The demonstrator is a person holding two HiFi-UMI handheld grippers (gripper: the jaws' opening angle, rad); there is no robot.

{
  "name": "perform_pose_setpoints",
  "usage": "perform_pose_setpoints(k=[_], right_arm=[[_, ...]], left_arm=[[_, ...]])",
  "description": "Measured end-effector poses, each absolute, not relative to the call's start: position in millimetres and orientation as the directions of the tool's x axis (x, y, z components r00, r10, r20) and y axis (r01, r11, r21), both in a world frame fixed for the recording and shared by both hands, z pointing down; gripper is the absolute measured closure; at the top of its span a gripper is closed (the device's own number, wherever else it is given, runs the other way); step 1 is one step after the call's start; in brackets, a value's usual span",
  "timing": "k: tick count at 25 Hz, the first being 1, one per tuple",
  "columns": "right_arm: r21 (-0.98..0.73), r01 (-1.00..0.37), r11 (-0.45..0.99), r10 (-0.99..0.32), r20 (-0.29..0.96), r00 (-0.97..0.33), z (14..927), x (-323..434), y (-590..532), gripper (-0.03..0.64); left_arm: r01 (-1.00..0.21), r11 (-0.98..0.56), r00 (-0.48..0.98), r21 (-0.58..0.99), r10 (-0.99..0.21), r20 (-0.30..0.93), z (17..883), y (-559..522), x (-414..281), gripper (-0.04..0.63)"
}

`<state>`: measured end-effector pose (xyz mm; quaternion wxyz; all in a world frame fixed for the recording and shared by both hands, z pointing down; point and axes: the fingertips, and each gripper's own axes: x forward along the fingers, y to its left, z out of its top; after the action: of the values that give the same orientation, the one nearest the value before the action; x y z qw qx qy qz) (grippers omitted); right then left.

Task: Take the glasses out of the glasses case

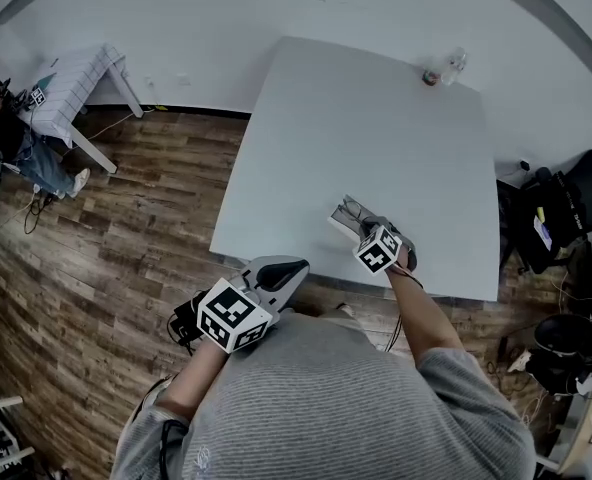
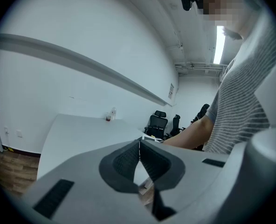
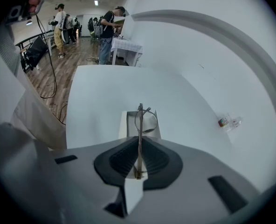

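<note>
- White desk [image 1: 376, 128], glasses case [image 3: 127, 125] near its front edge.
- Right tool [image 3: 139, 143] clamped on glasses [image 3: 146, 120], over the case.
- Left tool [image 2: 139, 146] jaws together, nothing between, off the desk.

Head view looks steeply down from above the tabletop [image 1: 376, 138]. Left gripper view faces nearly level across it from the near edge; right gripper view tilts down, close over the glasses case [image 3: 125, 125]. All share the far bottle [image 1: 454, 65].

Thin wire-metal glasses [image 3: 146, 120]; smooth, matt white table [image 1: 366, 138]; grained wood-plank floor [image 1: 96, 248]; ribbed grey cloth shirt [image 1: 336, 398].
</note>
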<state>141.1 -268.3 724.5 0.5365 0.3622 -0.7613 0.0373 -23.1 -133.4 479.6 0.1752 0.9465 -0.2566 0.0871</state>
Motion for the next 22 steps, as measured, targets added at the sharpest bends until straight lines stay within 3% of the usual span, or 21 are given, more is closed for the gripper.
perform_pose_setpoints(k=[10,22], right_arm=[[0.325,-0.660,0.678,-0.589,0.777,-0.223,692.7,126.0,-267.2,0.584],[0.343,-0.741,0.577,-0.753,0.576,-0.319,606.2,114.1,-275.7,0.584]], left_arm=[[-0.495,-0.822,0.865,0.281,-0.437,0.246,479.3,-133.7,-21.9,0.582],[-0.477,-0.838,0.875,0.265,-0.425,0.230,474.9,-131.2,-14.2,0.582]])
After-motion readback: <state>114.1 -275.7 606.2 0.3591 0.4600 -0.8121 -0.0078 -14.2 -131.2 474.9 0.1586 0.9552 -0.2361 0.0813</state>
